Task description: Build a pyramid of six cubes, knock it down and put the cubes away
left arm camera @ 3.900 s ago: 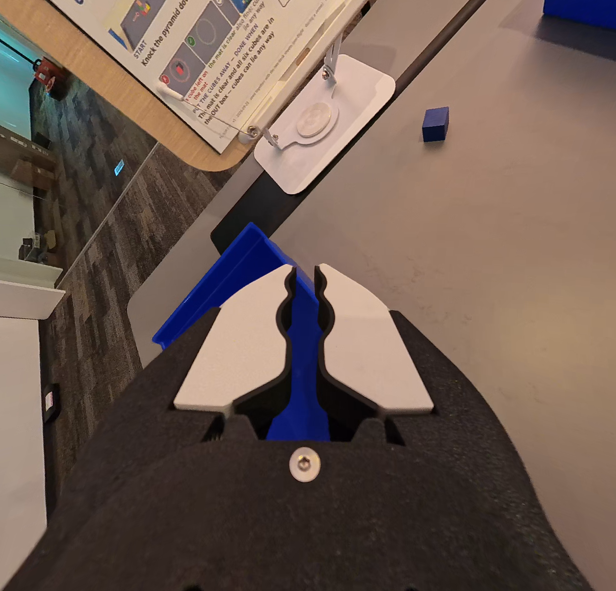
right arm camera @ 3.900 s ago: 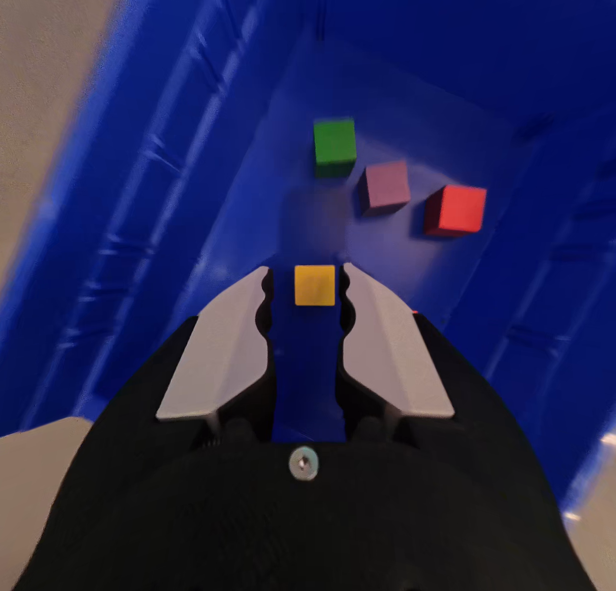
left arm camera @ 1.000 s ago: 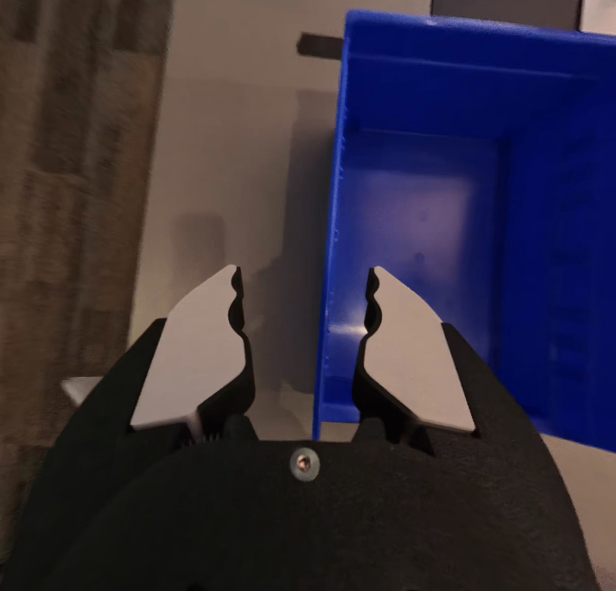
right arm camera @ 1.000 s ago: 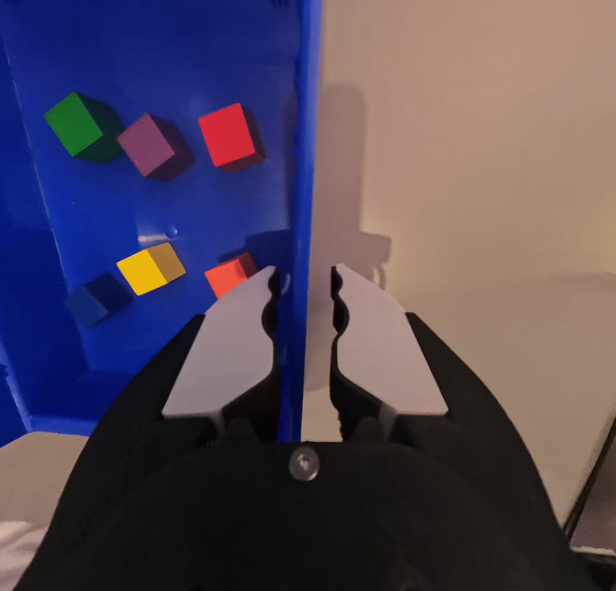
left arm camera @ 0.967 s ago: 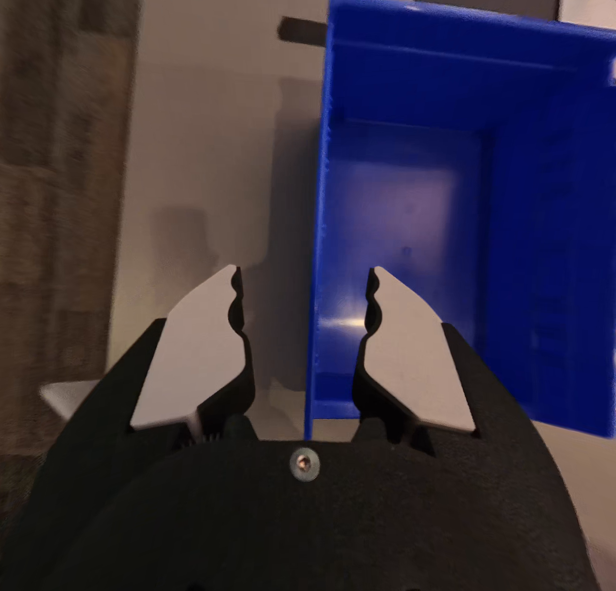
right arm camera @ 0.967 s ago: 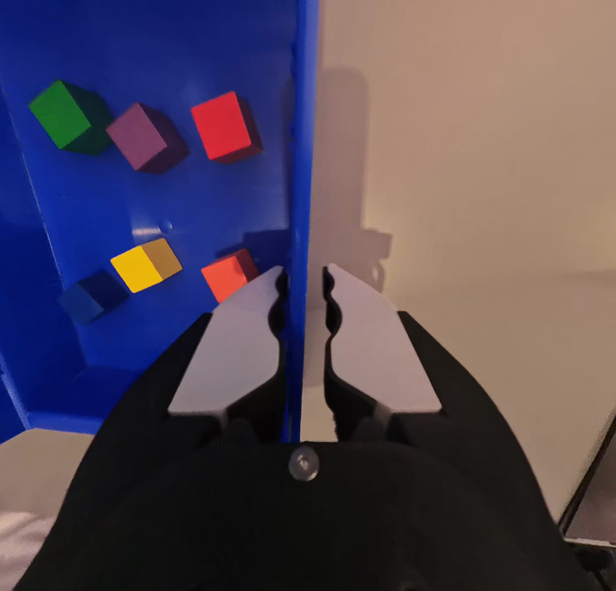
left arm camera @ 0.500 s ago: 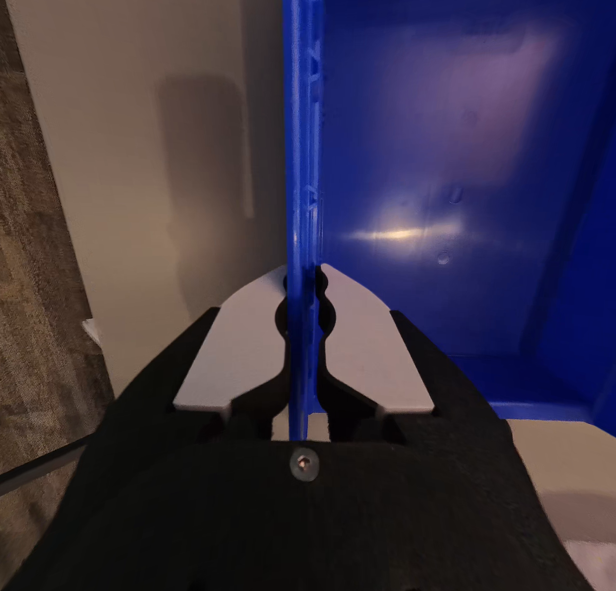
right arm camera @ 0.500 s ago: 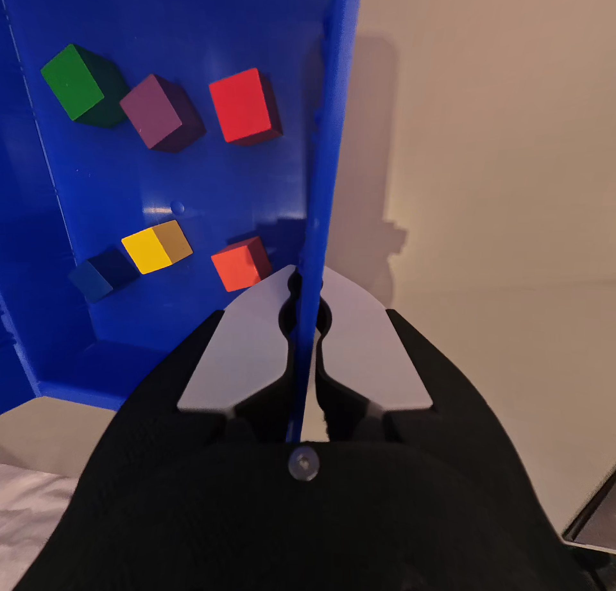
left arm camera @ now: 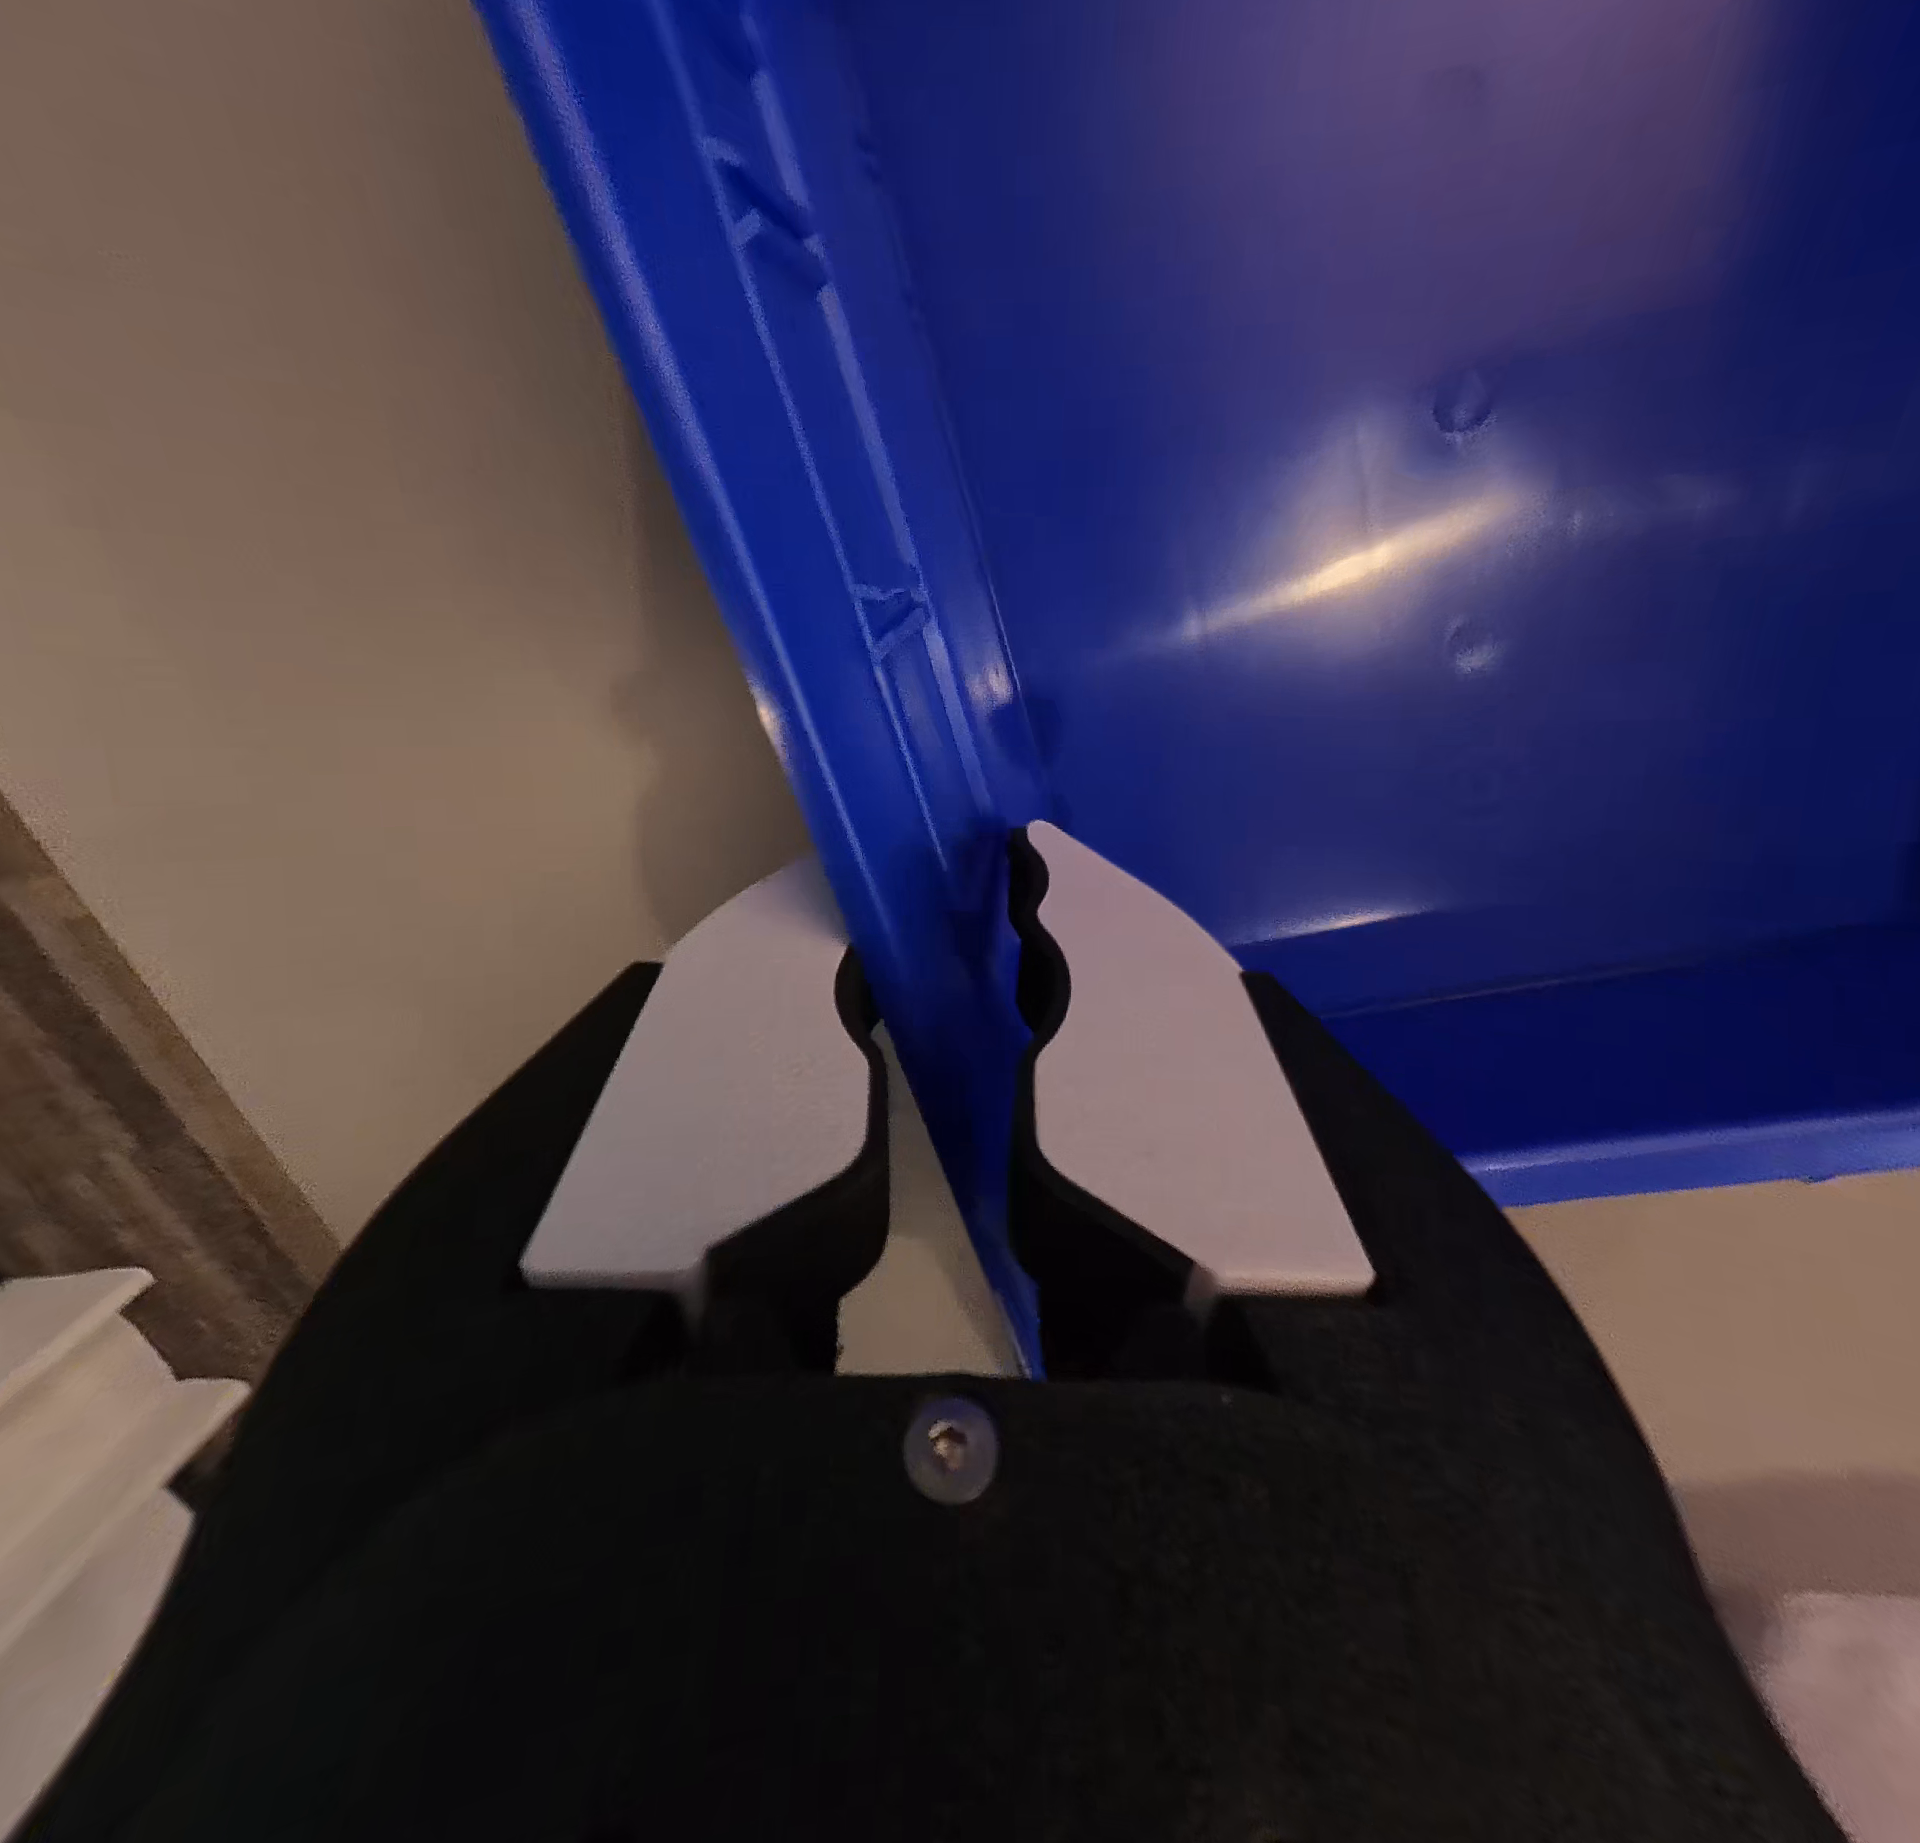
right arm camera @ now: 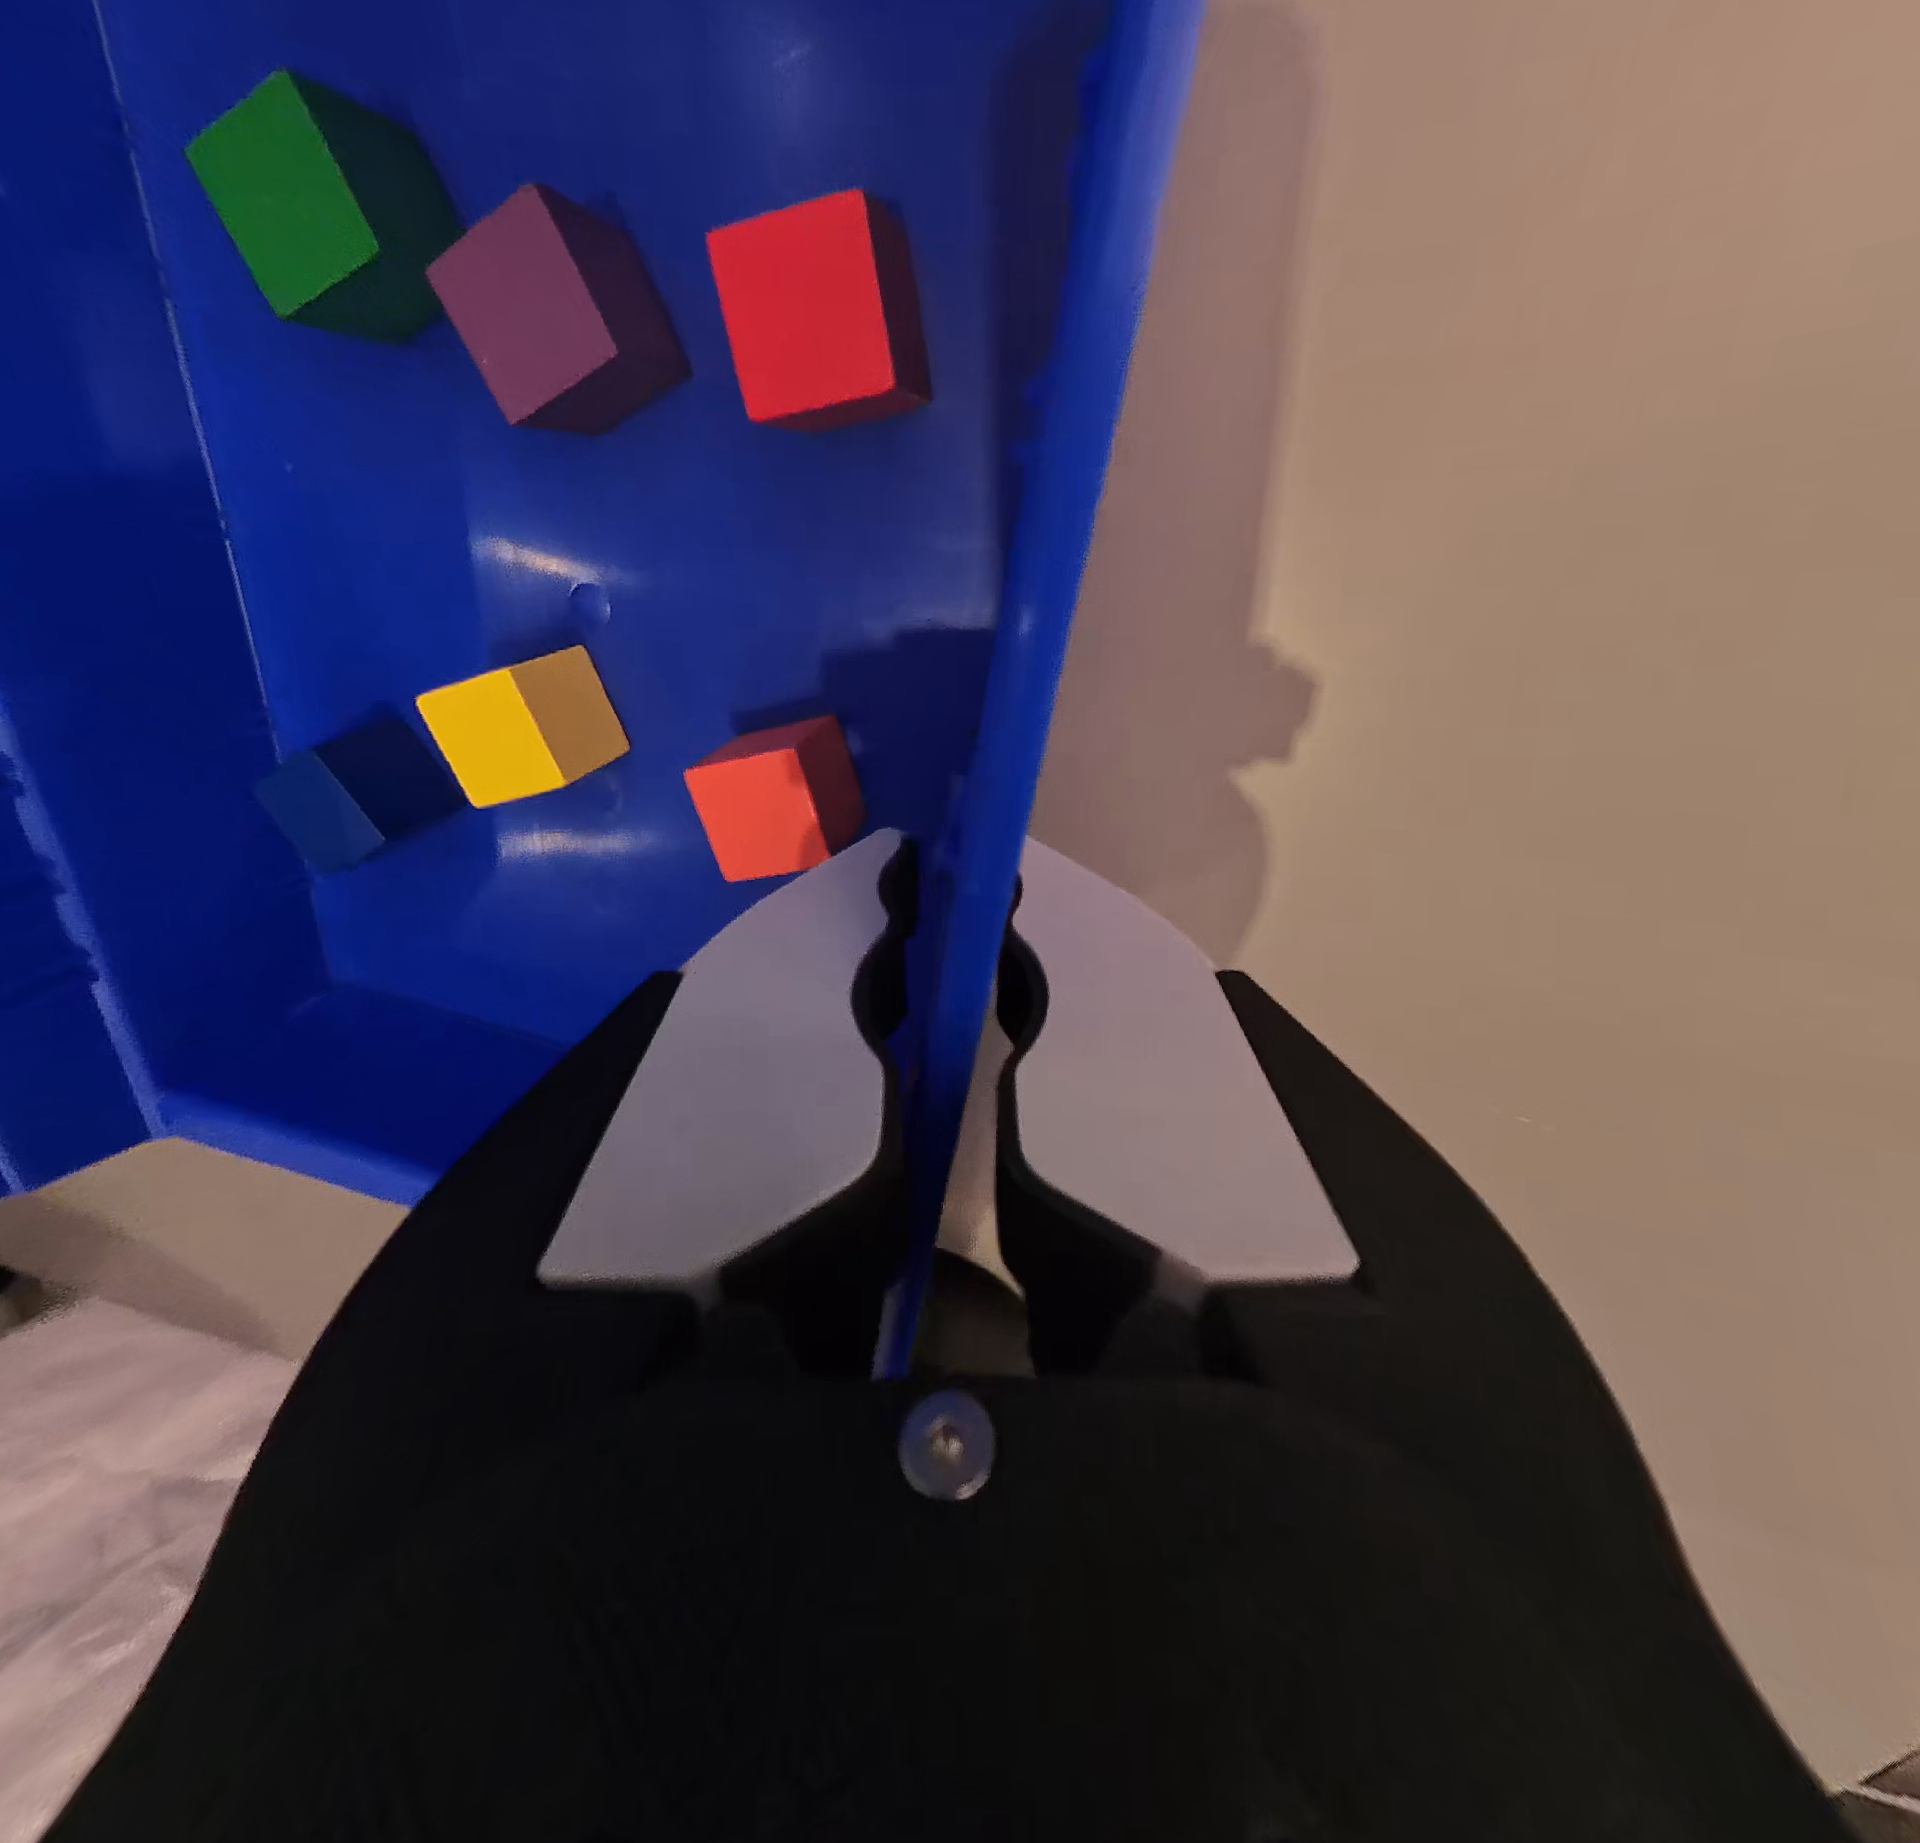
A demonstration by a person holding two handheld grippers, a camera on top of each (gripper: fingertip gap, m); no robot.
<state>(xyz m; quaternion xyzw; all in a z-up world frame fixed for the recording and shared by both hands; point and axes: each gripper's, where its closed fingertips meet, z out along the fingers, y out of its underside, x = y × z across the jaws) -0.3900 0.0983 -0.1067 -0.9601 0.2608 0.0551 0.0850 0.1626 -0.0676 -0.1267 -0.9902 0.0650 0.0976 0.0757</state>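
Left gripper (left arm camera: 935, 858) clamps an empty blue bin's wall (left arm camera: 821, 505); right gripper (right arm camera: 951, 863) clamps the wall (right arm camera: 1049, 443) of a blue bin holding 6 cubes (right arm camera: 800, 302) left of its fingers. Thin walls may slip or flex, tipping cubes out. Both walls run lengthwise straight ahead, away from the fingers.

Blue bin (left arm camera: 1351, 339) cut off by top, right edges; left tool (left arm camera: 935, 858) tip hidden behind wall.
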